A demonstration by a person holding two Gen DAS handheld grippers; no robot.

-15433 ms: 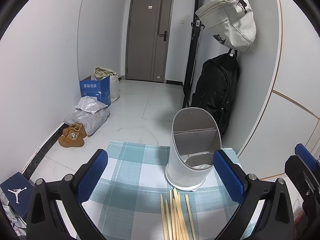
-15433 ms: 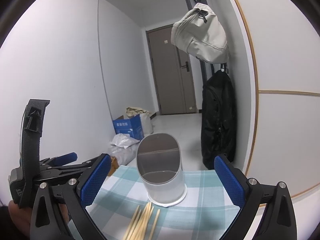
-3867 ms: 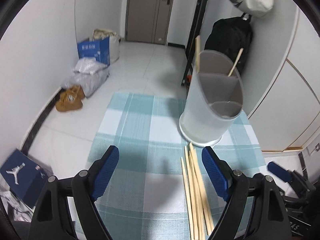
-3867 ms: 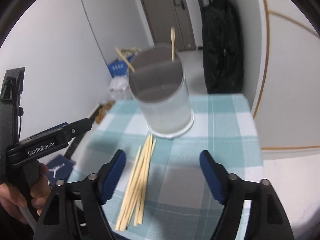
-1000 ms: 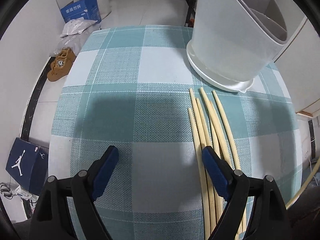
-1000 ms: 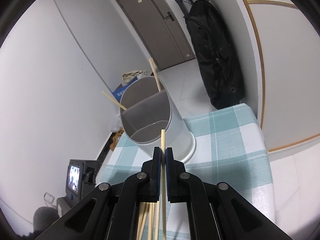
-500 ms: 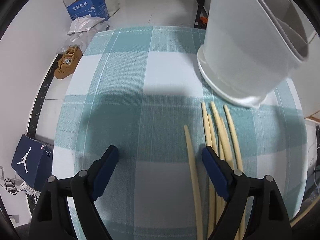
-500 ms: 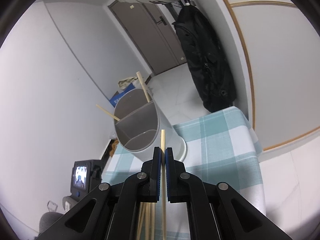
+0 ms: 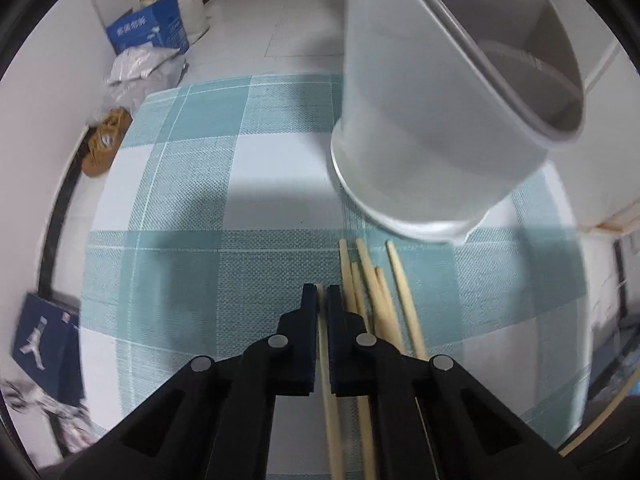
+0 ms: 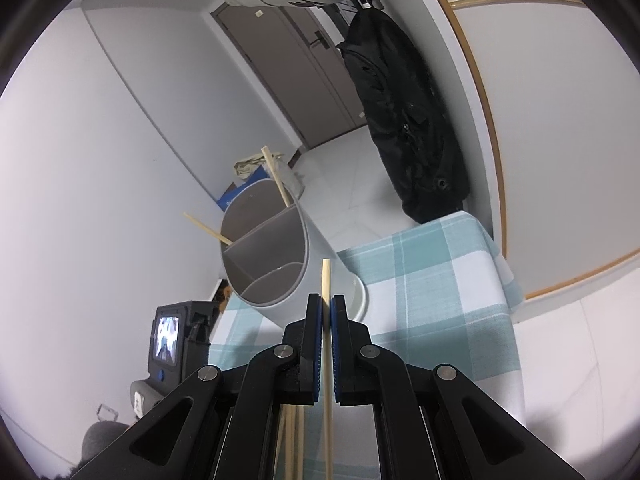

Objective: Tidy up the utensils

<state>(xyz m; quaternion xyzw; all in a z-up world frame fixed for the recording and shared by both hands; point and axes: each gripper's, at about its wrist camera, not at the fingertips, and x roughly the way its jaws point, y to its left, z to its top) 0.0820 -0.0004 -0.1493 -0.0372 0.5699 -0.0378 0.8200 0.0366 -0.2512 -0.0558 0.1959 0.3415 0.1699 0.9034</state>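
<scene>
Two hand-held grippers [image 9: 322, 294] [image 10: 326, 304] each pinch a slender wooden chopstick [image 9: 329, 392] [image 10: 327, 280].

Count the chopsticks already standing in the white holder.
2 chopsticks in the holder's rear compartment: one leans left over the rim, one rises at the back. More could hide inside.

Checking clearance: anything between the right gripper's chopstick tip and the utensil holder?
Nothing. In the right wrist view the chopstick held by the right gripper points at the utensil holder through open air.
</scene>
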